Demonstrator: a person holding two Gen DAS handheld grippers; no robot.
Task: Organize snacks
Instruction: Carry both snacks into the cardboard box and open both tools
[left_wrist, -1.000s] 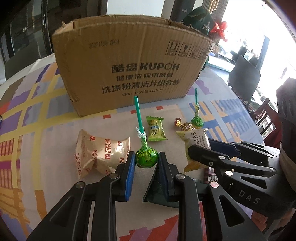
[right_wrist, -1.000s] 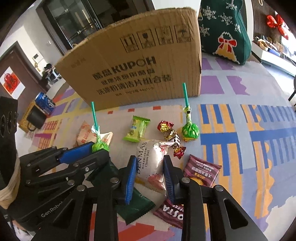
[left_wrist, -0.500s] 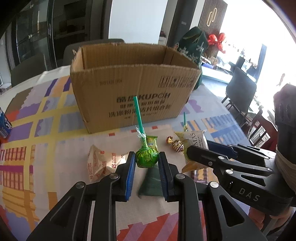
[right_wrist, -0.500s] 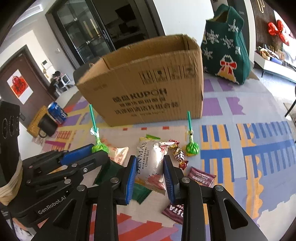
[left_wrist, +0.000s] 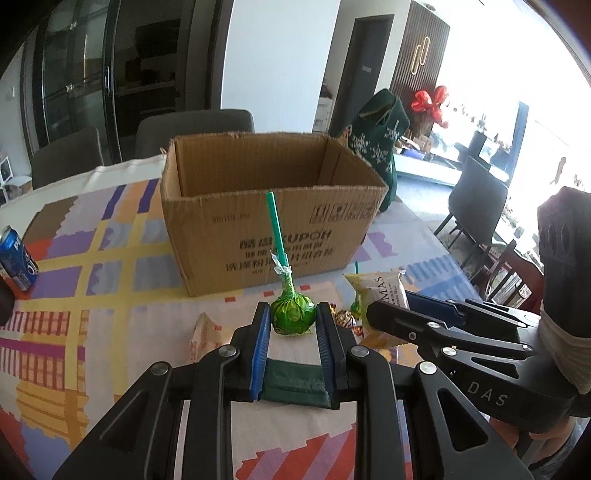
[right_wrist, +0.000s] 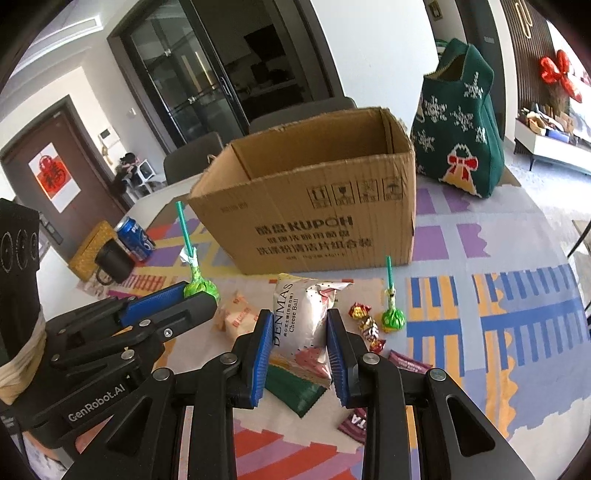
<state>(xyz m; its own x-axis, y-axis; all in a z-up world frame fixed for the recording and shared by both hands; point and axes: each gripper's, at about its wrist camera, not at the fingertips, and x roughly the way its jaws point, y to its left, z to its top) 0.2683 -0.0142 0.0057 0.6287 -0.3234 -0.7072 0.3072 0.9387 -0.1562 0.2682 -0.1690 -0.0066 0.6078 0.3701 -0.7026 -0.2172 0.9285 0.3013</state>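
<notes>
Far left of both tongs, a blue soda can (right_wrist: 136, 233) stood on the patterned tablecloth (left_wrist: 92, 258), with a black mug (right_wrist: 112, 263) just beside it.

The left gripper (left_wrist: 291, 323) was closed on the wrapped head of a green lollipop (left_wrist: 293, 313), its blue pads (left_wrist: 263, 334) pressing both sides and the stick pointing up and away. Below and left of its jaws lay a cream biscuit packet (left_wrist: 201, 334); beneath them, a dark green packet (left_wrist: 295, 386).

Directly ahead of both tongs stood an open cardboard box (left_wrist: 273, 206), flaps up; its floor could not be seen.

The right gripper (right_wrist: 297, 326) was clamped on a white "Denmas Cheese Ball" bag (right_wrist: 304, 317), held upright between its pads (right_wrist: 263, 343). Right of its jaws lay 3 foil-wrapped candies (right_wrist: 365, 325), a 2nd green lollipop (right_wrist: 392, 315) and a maroon packet (right_wrist: 408, 365), all on the cloth.

Beyond the box, to the right, a green knitted bag (right_wrist: 461, 129) stood upright.
</notes>
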